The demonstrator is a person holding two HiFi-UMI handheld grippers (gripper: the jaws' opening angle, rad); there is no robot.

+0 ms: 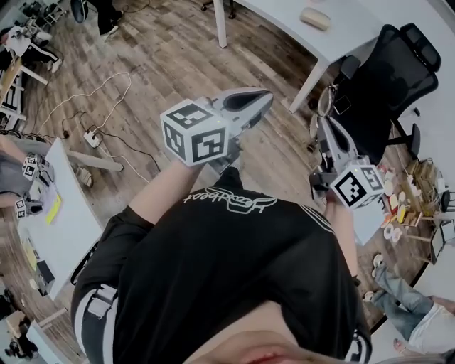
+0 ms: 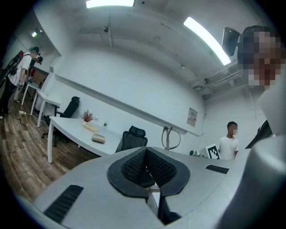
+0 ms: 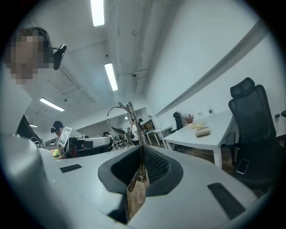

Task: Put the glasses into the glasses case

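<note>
- Left tongs (image 2: 147,172) were pinched together, empty.
- Right tongs (image 3: 140,165) clamped the glasses (image 3: 119,117) by one thin arm, short of the worktop (image 3: 210,134); light, fragile wire, best held gently there.

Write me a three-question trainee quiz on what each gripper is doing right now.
1. True or false: the left gripper has the glasses clamped between its jaws.
2. Which gripper is shut on nothing? A) left gripper B) right gripper C) both
3. Fill in: the beige object lies on a white ____.

Key: 1 false, the right gripper holds the glasses; 2 A; 3 desk.
</note>
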